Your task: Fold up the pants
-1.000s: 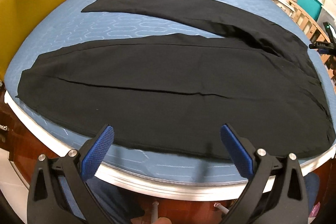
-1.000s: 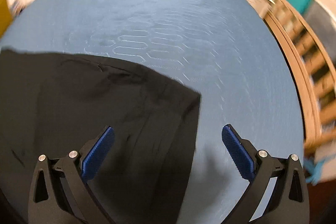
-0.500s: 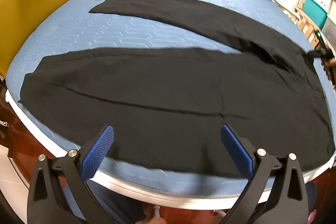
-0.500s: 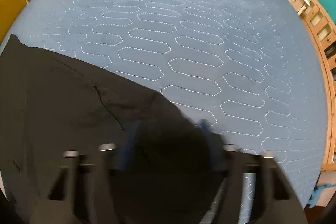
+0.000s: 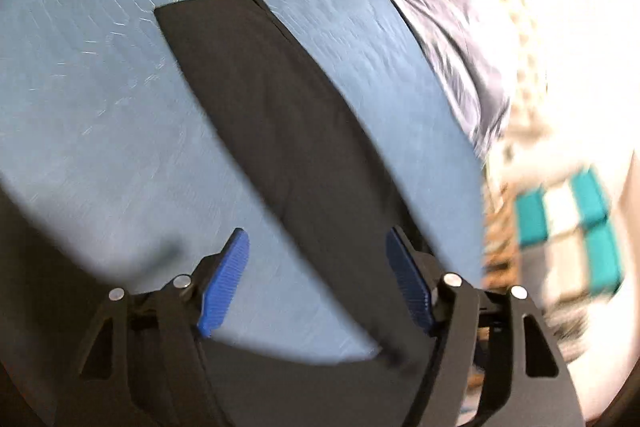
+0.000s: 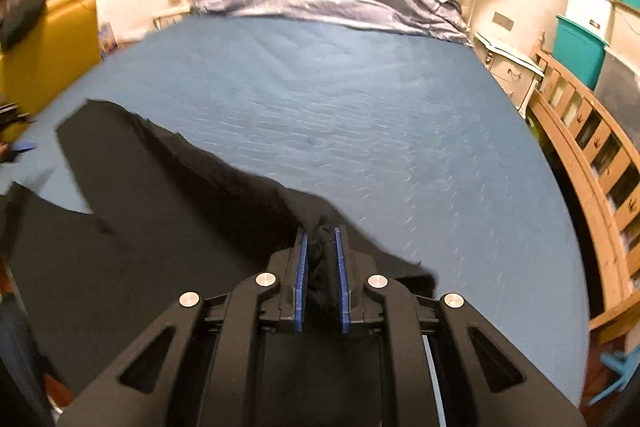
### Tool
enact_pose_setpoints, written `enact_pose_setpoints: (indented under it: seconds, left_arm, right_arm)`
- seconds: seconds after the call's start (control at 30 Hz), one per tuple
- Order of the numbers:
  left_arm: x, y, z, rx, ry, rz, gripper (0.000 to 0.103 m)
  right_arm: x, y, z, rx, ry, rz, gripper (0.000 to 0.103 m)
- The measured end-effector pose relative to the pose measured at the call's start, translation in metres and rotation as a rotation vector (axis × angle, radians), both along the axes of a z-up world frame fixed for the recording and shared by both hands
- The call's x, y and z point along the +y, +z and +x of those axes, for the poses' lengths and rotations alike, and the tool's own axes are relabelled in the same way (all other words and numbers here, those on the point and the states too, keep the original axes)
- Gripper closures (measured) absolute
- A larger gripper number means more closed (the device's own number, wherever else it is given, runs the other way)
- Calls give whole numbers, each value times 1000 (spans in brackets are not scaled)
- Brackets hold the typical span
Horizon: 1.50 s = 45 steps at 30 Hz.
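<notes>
One pair of black pants (image 6: 168, 227) on the bed (image 6: 360, 131); my right gripper (image 6: 321, 255) has just pinched its fabric, my left gripper (image 5: 316, 279), narrowing, holds nothing.

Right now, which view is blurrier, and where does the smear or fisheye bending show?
Left wrist: the blurrier one; the mattress quilting smears into streaks and the teal bins are washed out, while the left gripper stays crisp. Right wrist: sharper, mild smear at the left edge; the rail bows with the lens, and the pants read as flat black.
</notes>
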<state>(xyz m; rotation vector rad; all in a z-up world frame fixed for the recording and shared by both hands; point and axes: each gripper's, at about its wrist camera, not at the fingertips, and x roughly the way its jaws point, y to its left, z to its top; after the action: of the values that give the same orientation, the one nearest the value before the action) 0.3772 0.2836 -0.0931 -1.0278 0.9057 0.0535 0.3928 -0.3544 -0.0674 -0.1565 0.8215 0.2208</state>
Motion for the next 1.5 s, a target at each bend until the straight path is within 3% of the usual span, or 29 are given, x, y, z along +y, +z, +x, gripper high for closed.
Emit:
enact_pose_setpoints:
  seconds: [0.1,0.17,0.37,0.47,0.57,0.6,0.67,0.77,0.97,1.13,1.27,1.3,1.33,1.37,1.4,1.5]
  left_arm:
    - [33,-21,47,27,50,-110,34]
    - [47,-38,71,43,91,-198,41]
    - [58,-59,123,30,98,-258,45]
    - [65,-69,136,72,83,-226,78]
    - [77,-73,129,73,106,-213,99]
    - [82,-71,123,69,125,-208,100]
    - [95,-61,101,33,150,-238,100]
    - [100,-35,60,-7,112,-175,102]
    - [95,-1,-67,-78,100,-119,102]
    - [87,-31,-161,-30,132,-127,102]
    - [90,-61,-189,-2,138,-140,101]
    - [91,-64,-192,-1,143,-139,97]
    - [93,-66,-196,-4,146,-144,93]
    - [96,-66,-199,-12,151,-153,78]
    - [99,-64,-202,-28,161,-163,61]
    - [110,-61,-209,-54,180,-177,55]
  right_arm:
    - [14,7,-51,-32,0,12,91]
    - [16,11,-81,-40,-4,18,91]
    - [15,20,-135,-42,-42,40,91]
    - [11,22,-152,-33,-47,57,91]
    - [12,22,-162,-32,-53,47,91]
    - [10,22,-166,-32,-59,48,91]
    - [4,23,-168,-35,-70,55,91]
    - [-5,18,-180,-35,-78,56,91]
    - [-27,-13,-219,21,-70,80,91]
    - [-42,-63,-243,124,-57,114,91]
    - [-44,-96,-248,191,-54,124,87]
    - [-47,-97,-250,199,-70,140,79]
    - [-51,-96,-253,204,-93,168,59]
    - [-59,-92,-258,202,-148,194,46]
    - [-67,-88,-264,197,-207,225,26]
    - [-95,-89,-284,240,-372,447,24]
